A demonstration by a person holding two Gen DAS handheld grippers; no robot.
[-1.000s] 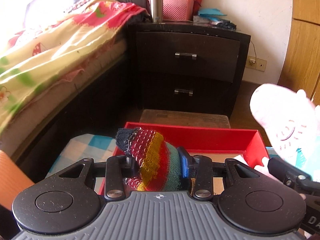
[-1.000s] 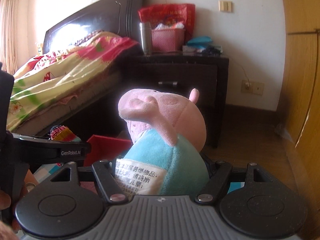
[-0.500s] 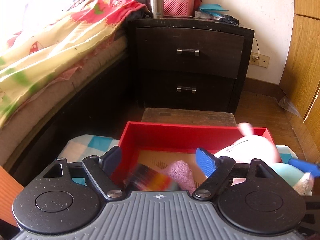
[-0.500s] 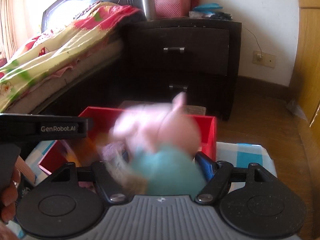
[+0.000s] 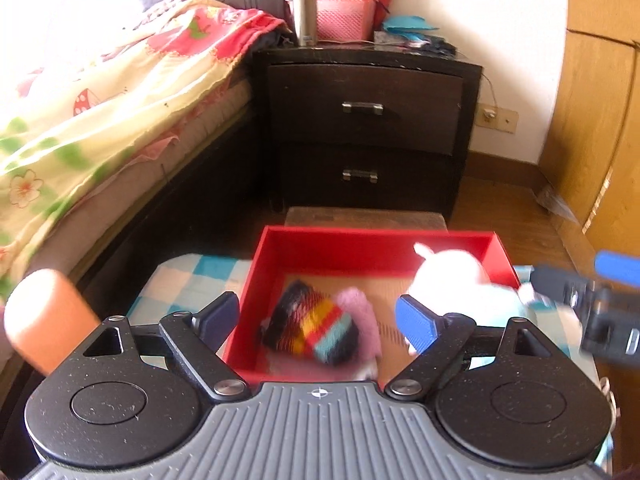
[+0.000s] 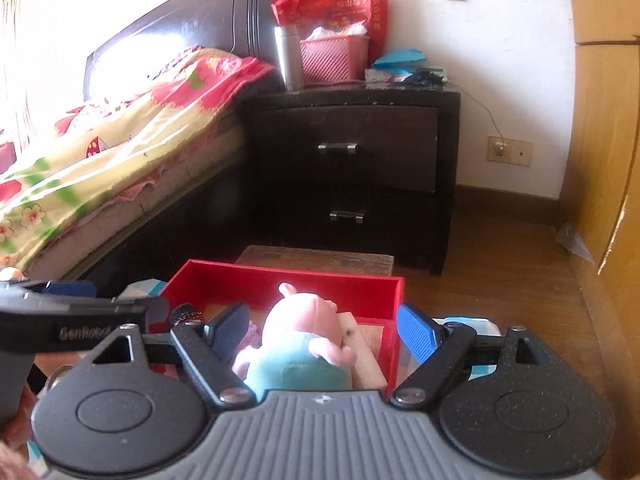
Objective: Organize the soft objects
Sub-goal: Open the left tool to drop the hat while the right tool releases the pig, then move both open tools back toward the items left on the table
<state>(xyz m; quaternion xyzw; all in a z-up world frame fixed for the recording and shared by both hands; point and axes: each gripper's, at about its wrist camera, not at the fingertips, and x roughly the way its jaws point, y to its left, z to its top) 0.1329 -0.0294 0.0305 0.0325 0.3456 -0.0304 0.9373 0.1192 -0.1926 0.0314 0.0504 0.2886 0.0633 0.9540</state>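
Observation:
A red open box (image 5: 376,246) stands on a checked cloth. In it lie a striped knitted item (image 5: 314,334) and a pink fluffy piece (image 5: 360,316). My left gripper (image 5: 316,314) is open and empty just above them. A pink pig plush in a teal shirt (image 6: 304,340) lies in the box's right part; it also shows in the left wrist view (image 5: 452,276). My right gripper (image 6: 320,330) is open above the plush, not touching it. The right gripper also shows in the left wrist view (image 5: 600,304).
A dark nightstand (image 5: 368,120) with a pink basket (image 5: 346,16) and a steel flask (image 5: 304,12) stands behind the box. A bed with a floral quilt (image 5: 100,120) runs along the left. A low wooden stool (image 5: 364,216) sits behind the box. Wooden wardrobe (image 6: 600,140) at right.
Both grippers lowered toward the box and opened. The striped knitted item dropped from the left gripper into the box. The pig plush dropped from the right gripper into the box.

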